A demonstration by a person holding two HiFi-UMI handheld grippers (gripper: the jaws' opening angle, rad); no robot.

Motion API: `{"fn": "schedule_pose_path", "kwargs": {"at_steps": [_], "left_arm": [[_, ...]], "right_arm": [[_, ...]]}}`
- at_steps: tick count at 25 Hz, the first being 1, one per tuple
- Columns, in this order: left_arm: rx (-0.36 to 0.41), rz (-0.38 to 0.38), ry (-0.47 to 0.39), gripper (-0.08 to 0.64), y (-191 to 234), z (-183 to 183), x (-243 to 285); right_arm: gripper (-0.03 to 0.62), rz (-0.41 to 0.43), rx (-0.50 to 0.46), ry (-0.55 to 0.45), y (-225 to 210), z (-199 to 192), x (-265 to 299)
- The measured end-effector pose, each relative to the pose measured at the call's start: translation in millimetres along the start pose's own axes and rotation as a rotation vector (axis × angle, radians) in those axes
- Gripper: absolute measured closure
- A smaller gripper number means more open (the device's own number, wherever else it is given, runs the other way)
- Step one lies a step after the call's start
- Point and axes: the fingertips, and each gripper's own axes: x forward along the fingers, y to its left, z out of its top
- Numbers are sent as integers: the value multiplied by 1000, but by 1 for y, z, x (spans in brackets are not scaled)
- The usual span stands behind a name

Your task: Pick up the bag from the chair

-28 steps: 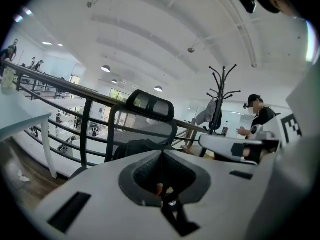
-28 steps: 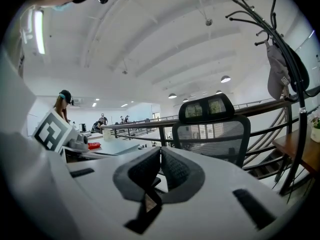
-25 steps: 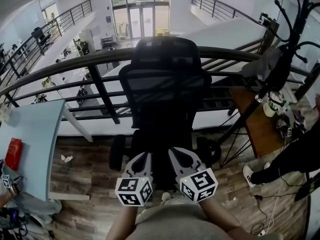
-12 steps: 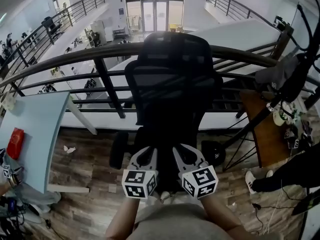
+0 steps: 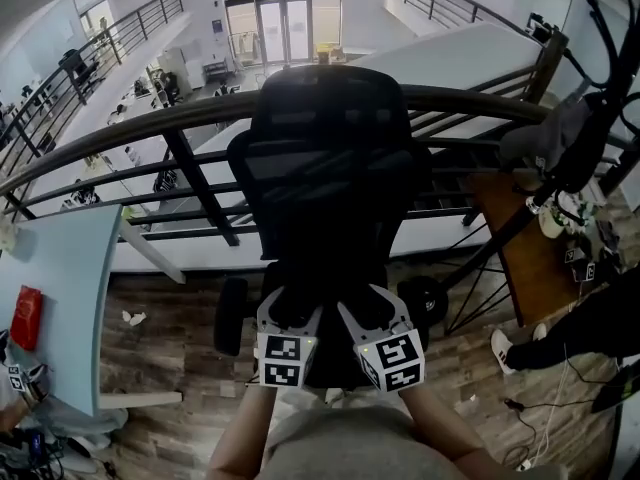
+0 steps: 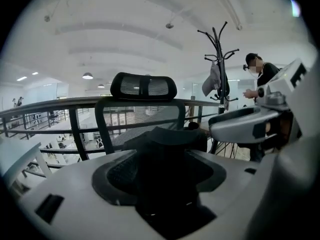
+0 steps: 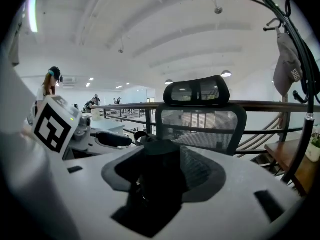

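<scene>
A black mesh office chair (image 5: 325,158) faces me, its back against a railing. The black bag (image 6: 167,136) lies on the seat and is hard to tell from the dark chair in the head view. My left gripper (image 5: 291,313) and right gripper (image 5: 366,308) hover side by side over the seat's front. In the left gripper view the left gripper (image 6: 165,184) has its jaws spread, with the bag's dark bulk in the gap. The right gripper view shows the same for the right gripper (image 7: 160,184) and the bag (image 7: 157,156). Whether the pads touch the bag is unclear.
A dark railing (image 5: 190,183) runs behind the chair, with an open drop beyond. A black coat stand (image 5: 590,98) and a wooden table (image 5: 525,258) are at the right, beside a person's leg (image 5: 590,318). A light-blue desk (image 5: 60,288) carries a red item (image 5: 25,303).
The two grippers have drawn closer together and edged forward over the seat. The head view has shifted slightly.
</scene>
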Motion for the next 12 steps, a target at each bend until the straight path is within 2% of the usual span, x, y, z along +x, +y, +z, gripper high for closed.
{"fn": "schedule_pose_path", "kwargs": {"at_steps": [5, 12], "left_arm": [[85, -11, 17, 293, 4, -2, 16], [163, 7, -8, 293, 10, 2, 28]], "right_arm": [[402, -43, -34, 42, -10, -11, 13], [397, -85, -88, 85, -14, -24, 29]]}}
